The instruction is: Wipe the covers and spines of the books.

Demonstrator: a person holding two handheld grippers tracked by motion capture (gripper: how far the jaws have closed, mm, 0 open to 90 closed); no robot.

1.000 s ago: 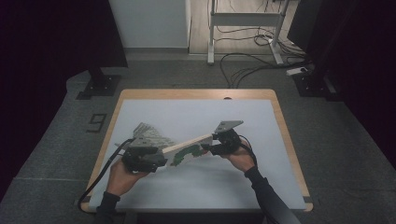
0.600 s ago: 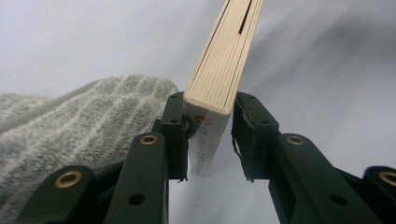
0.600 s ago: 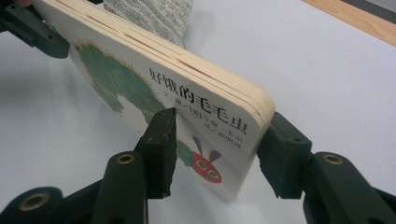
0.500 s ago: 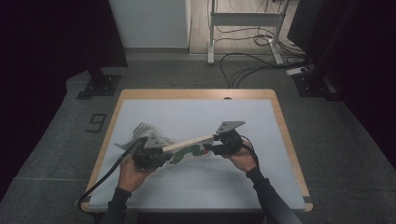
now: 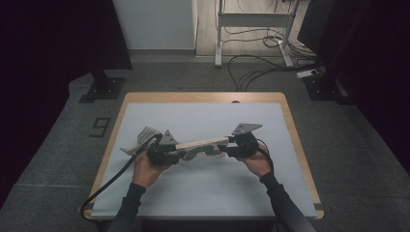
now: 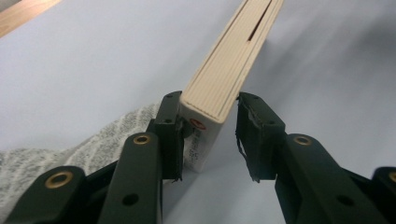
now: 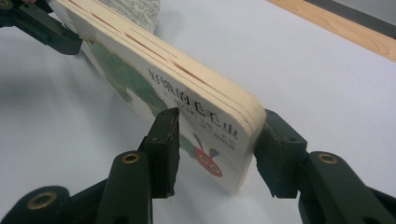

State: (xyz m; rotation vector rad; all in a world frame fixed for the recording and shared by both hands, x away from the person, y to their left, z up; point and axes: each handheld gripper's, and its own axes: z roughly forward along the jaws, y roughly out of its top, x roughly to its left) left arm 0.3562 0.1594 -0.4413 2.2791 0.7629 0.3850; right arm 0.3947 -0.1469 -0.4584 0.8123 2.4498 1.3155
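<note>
Board book (image 5: 202, 143) is hanging above the white table cover (image 5: 203, 193), spanning between both claws. Left claw (image 6: 208, 122) is sitting spread around one end: one jaw is touching the book's face, the other is standing clear with a visible gap. Right claw (image 7: 215, 140) is bracketing the opposite end; whether both jaws are actually pressing is hard to tell, as the cover-side jaw is overlapping the printed caterpillar. Cover lettering is too small to read. Grey patterned cloth (image 6: 56, 149) is lying beside the left claw, cut off by the frame edge; in the high view, hand and claw are hiding part of it.
</note>
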